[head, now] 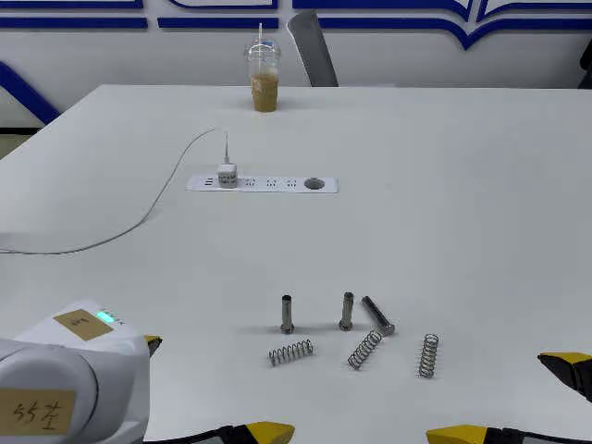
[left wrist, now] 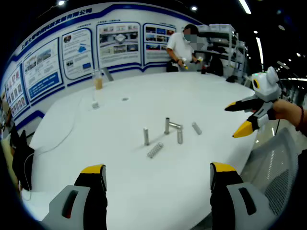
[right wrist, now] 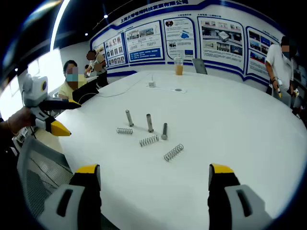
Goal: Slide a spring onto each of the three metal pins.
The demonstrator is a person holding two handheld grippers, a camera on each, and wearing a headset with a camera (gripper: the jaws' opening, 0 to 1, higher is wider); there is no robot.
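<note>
A wide white worktop runs up to a wall hung with blue-trimmed posters. A grey chair is pushed in at the far edge. By that edge stands an iced drink cup, and nearer lies a power strip with a white cable trailing off left.

Toward the near edge, the left upright pin and the right upright pin stand on end, with the lying pin flat just beside the latter. Just nearer lie the left spring, the middle spring and the right spring, all bare of pins.

The left gripper and the right gripper hover at the near edge, their jaws spread wide, holding and touching nothing.
</note>
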